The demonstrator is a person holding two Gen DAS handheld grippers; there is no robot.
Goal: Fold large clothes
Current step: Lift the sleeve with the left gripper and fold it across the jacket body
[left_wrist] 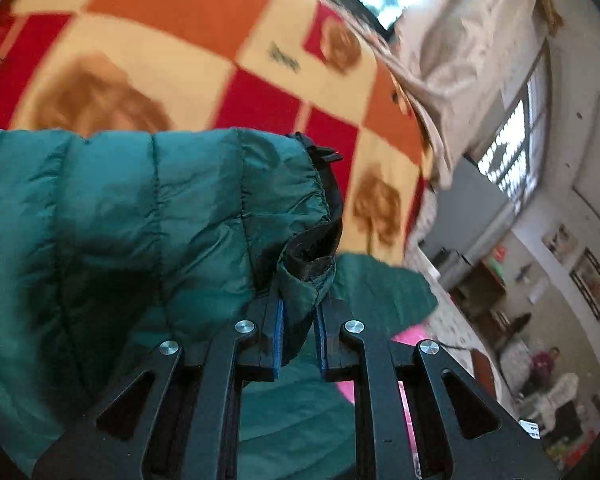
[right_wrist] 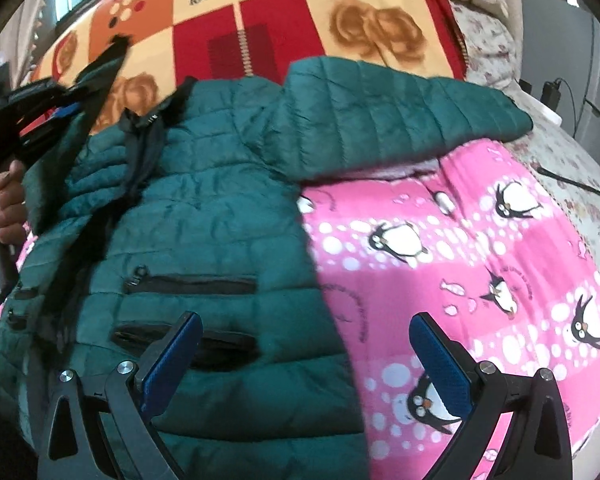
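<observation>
Nearest me, my left gripper (left_wrist: 298,320) is clamped on a sleeve cuff (left_wrist: 305,268) of the green puffer jacket (right_wrist: 204,216), lifted over the body; my right gripper (right_wrist: 305,360) hovers with jaws wide apart and empty above the jacket's hem edge. The jacket lies front-up on the pink penguin blanket (right_wrist: 459,264), its other sleeve (right_wrist: 399,116) stretched out toward the checked blanket (right_wrist: 260,20) beyond. I judge the folding barely begun, though blur blunts detail: one sleeve coming in, the other sleeve and body left.
</observation>
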